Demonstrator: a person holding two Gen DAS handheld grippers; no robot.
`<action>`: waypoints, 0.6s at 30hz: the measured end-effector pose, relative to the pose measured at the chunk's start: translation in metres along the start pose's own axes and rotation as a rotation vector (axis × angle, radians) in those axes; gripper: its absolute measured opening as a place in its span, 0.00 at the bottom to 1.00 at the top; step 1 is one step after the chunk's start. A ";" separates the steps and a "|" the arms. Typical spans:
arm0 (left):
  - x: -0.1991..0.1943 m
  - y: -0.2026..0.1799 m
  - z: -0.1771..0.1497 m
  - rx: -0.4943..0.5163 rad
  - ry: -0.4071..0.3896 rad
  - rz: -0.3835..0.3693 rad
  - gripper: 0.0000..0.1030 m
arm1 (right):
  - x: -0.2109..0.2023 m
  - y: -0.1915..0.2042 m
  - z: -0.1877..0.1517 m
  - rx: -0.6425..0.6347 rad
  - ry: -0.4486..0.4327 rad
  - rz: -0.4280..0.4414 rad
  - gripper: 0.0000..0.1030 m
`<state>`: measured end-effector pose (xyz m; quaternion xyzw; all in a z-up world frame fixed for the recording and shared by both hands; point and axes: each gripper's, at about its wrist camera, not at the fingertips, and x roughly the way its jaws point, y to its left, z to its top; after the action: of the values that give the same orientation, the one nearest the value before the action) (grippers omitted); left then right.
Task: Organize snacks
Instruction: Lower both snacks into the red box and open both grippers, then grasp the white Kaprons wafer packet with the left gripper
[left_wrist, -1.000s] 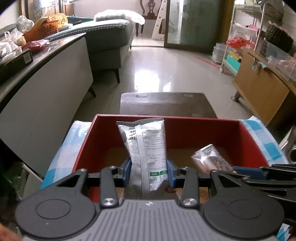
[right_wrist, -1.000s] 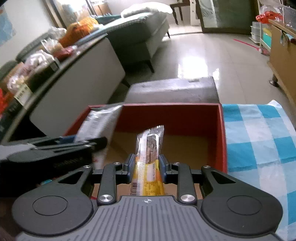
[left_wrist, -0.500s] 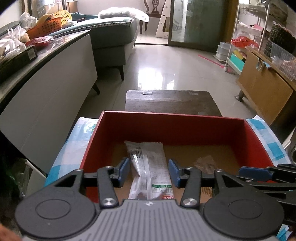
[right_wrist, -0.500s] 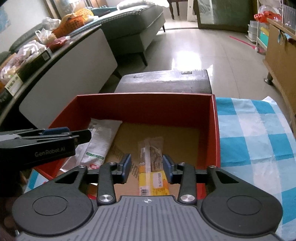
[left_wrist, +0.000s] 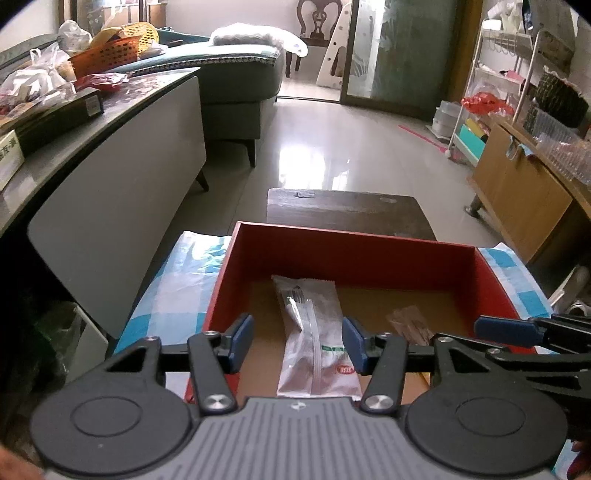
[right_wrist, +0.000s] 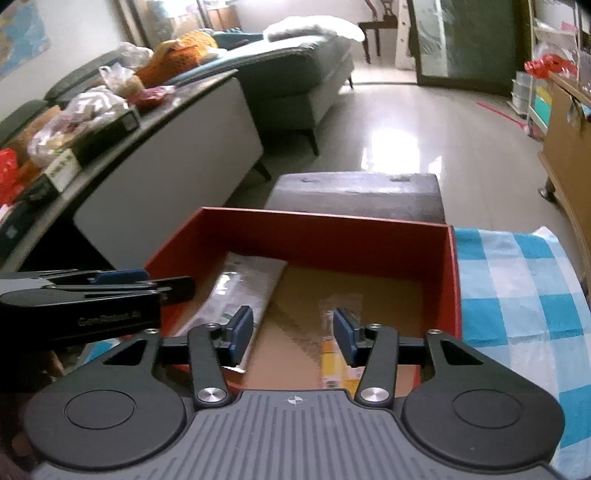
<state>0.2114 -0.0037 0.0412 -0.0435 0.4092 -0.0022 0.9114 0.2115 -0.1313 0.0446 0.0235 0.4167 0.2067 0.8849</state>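
Note:
A red box (left_wrist: 354, 254) with a cardboard floor sits on a blue-checked cloth. A silver-white snack packet (left_wrist: 314, 332) lies flat inside it, left of centre. A clear packet with a brown bar and yellow end (right_wrist: 334, 354) lies to its right. My left gripper (left_wrist: 297, 343) is open above the near end of the silver packet, not touching it. My right gripper (right_wrist: 293, 334) is open over the box's near edge, with the brown bar packet under its right finger. The silver packet (right_wrist: 240, 295) and the left gripper's arm (right_wrist: 92, 299) show in the right wrist view.
The checked cloth (right_wrist: 517, 280) spreads to the right of the box. A dark wooden stool (left_wrist: 347, 210) stands just beyond the box. A grey-white counter (left_wrist: 110, 177) loaded with bags and boxes runs along the left. A wooden cabinet (left_wrist: 524, 199) stands at the right.
Both grippers opened and let go of their packets, which now lie flat in the box. Both grippers have drawn back and up from the box.

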 end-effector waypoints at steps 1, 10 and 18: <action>-0.003 0.002 -0.002 -0.004 -0.001 -0.003 0.46 | -0.003 0.004 -0.001 -0.009 -0.006 0.003 0.58; -0.029 0.008 -0.021 -0.018 -0.007 -0.025 0.48 | -0.031 0.031 -0.009 -0.095 -0.057 -0.048 0.62; -0.047 0.006 -0.038 -0.021 -0.007 -0.045 0.50 | -0.050 0.043 -0.025 -0.148 -0.063 -0.114 0.65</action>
<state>0.1517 0.0016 0.0507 -0.0623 0.4050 -0.0184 0.9120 0.1499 -0.1143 0.0739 -0.0591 0.3728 0.1852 0.9073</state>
